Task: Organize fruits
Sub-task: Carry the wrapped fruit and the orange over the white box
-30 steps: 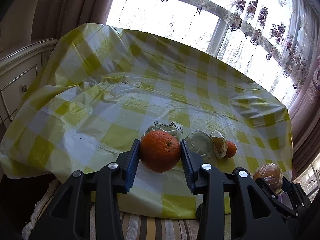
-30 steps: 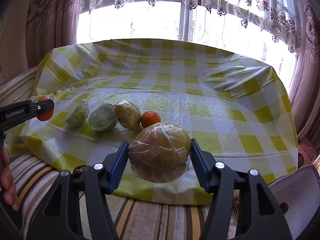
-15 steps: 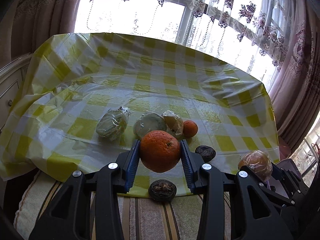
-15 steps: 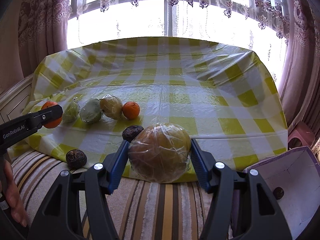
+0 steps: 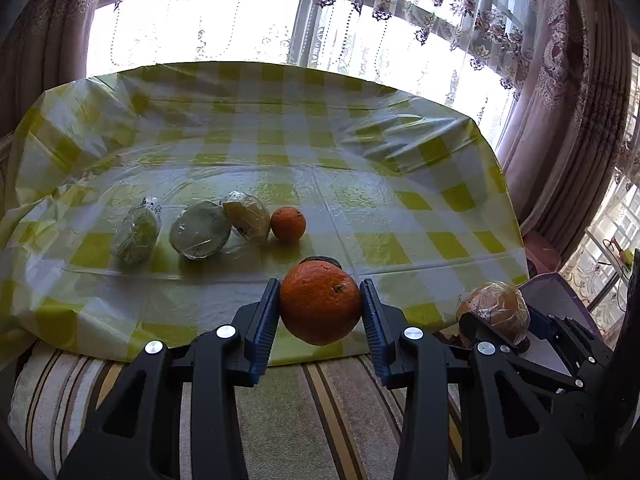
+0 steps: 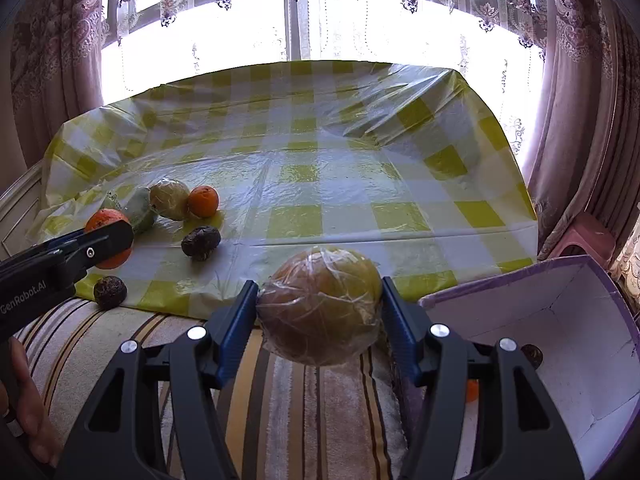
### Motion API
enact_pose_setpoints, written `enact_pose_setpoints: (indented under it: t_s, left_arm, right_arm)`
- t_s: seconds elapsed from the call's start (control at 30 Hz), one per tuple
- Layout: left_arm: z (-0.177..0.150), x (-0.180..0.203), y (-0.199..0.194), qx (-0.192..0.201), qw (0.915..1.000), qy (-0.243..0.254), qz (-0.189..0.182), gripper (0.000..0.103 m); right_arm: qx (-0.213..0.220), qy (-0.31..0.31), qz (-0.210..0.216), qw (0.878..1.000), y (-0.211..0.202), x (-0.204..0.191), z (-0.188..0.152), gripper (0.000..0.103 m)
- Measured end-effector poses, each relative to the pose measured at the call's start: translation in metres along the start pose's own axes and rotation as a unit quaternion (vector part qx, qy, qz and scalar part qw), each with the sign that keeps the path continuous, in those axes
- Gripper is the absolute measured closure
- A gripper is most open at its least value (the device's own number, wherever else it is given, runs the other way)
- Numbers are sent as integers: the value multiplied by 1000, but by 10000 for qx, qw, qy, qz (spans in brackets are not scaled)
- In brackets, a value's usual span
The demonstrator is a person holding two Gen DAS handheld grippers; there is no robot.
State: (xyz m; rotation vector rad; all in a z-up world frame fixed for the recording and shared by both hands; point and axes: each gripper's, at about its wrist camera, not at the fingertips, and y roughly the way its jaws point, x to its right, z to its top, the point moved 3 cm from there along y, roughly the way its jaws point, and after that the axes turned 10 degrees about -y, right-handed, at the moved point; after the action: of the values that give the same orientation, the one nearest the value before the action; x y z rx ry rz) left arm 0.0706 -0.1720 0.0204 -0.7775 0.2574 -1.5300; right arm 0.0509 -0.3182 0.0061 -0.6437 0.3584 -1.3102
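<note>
My left gripper (image 5: 320, 308) is shut on a large orange (image 5: 320, 307), held above the table's near edge; it also shows in the right wrist view (image 6: 105, 218). My right gripper (image 6: 320, 306) is shut on a plastic-wrapped yellow-orange fruit (image 6: 320, 304), held over the striped cushion beside a white box (image 6: 560, 344). On the yellow checked tablecloth (image 5: 360, 152) lie three wrapped fruits (image 5: 200, 230) and a small orange (image 5: 288, 224). Two dark round fruits (image 6: 201, 242) lie near the cloth's front edge.
The white box with purple outside stands at the right and holds a small dark fruit (image 6: 532, 355) and something orange (image 6: 472, 390). A striped cushion (image 6: 300, 400) runs along the front. Curtains and a bright window stand behind the table.
Both grippers have drawn back from the table and swung right, each still holding its fruit. The white box has come further into the right wrist view.
</note>
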Motion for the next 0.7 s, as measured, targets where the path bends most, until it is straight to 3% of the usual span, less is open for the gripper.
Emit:
enact_pose_setpoints:
  t_s: [0.3,0.7]
  left_arm:
    - [-25,69,20,-379,9964,559,-522,64]
    - [-54,155,52,-889,9815,1245,-1151,64]
  right_arm:
    - [-291,297,-440,9982,-6,60,-22,42]
    - [-741,711,-1055,9891,-4,154,-41,42]
